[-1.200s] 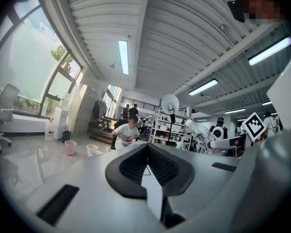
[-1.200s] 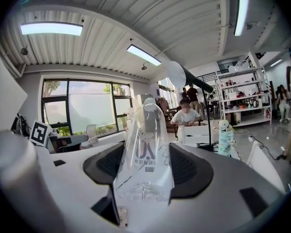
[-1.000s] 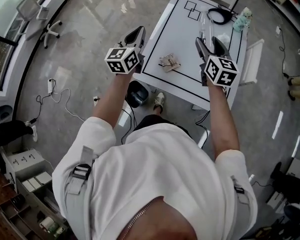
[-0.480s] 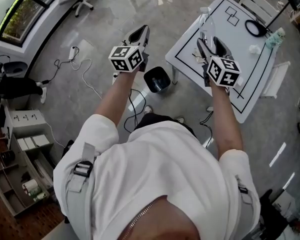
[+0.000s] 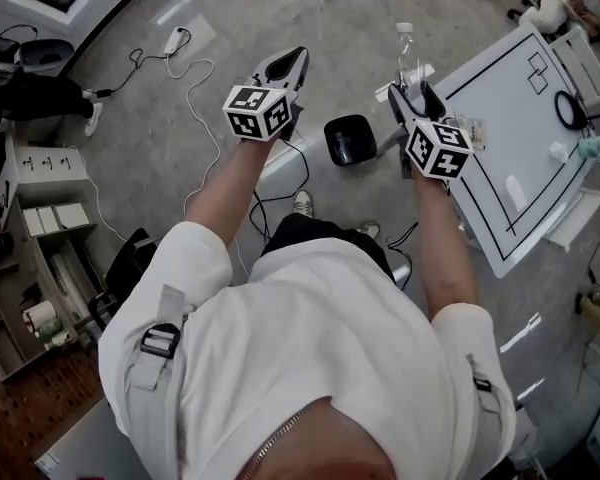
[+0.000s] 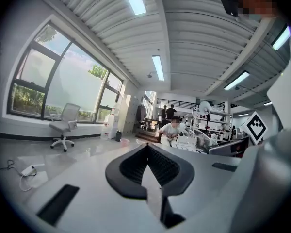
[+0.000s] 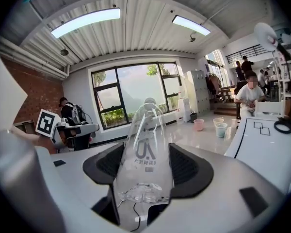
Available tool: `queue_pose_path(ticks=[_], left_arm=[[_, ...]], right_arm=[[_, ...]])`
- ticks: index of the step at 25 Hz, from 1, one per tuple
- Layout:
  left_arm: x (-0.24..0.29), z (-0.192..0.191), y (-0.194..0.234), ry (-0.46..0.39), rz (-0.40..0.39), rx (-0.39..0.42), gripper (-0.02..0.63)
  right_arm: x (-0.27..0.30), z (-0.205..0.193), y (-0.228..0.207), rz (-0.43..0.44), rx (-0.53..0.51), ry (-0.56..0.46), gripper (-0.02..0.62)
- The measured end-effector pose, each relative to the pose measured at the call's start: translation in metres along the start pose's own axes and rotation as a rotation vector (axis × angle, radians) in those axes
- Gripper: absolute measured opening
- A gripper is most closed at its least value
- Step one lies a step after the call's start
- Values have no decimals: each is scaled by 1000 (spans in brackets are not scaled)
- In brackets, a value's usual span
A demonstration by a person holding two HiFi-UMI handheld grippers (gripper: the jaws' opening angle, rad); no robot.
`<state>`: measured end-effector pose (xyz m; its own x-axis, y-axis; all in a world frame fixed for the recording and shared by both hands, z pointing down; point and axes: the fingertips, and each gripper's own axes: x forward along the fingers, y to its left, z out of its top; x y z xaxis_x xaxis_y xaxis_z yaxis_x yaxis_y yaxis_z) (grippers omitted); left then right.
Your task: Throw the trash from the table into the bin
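In the head view my right gripper [image 5: 410, 90] is shut on a clear plastic bottle [image 5: 407, 50] that sticks out forward past its jaws. It hangs over the floor at the corner of the white table [image 5: 525, 158]. The right gripper view shows the bottle [image 7: 146, 130] pinched base-first between the pads of the right gripper [image 7: 145, 150]. A small black bin [image 5: 350, 140] stands on the floor between my two hands. My left gripper [image 5: 286, 66] is shut and empty, left of the bin; its jaws [image 6: 148, 147] meet with nothing between them. Crumpled trash [image 5: 471, 130] lies on the table.
White cables and a power strip [image 5: 175, 40] run across the grey floor at left. Shelves [image 5: 50, 218] stand at the far left. A black cable loop [image 5: 570, 108] lies on the table. An office chair [image 6: 63, 127] stands by the window, and people sit farther back.
Both grippers have swung left, off the table and over the floor. The table now lies at the right and the bin sits between the hands. The bottle stays in the right gripper.
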<state>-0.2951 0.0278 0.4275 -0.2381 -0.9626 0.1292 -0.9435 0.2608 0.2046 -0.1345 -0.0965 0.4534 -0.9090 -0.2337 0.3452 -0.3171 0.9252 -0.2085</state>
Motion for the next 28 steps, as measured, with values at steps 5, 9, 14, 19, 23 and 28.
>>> queue_pose_path(ticks=[5, 9, 14, 19, 23, 28], left_arm=[[-17, -40, 52, 75, 30, -34, 11], [-17, -89, 80, 141, 39, -72, 11], [-14, -166, 102, 214, 85, -125, 11], [-13, -254, 116, 311, 116, -183, 11], [-13, -316, 129, 360, 129, -215, 11], [-1, -396, 141, 396, 127, -233, 11]], right_arm=[[49, -52, 36, 20, 26, 115, 299], [83, -113, 45, 20, 53, 219, 299], [118, -209, 32, 25, 68, 364, 299], [140, -301, 3, -9, 82, 494, 299], [158, -372, -16, -29, 81, 582, 299], [181, -468, -43, -42, 67, 688, 299]])
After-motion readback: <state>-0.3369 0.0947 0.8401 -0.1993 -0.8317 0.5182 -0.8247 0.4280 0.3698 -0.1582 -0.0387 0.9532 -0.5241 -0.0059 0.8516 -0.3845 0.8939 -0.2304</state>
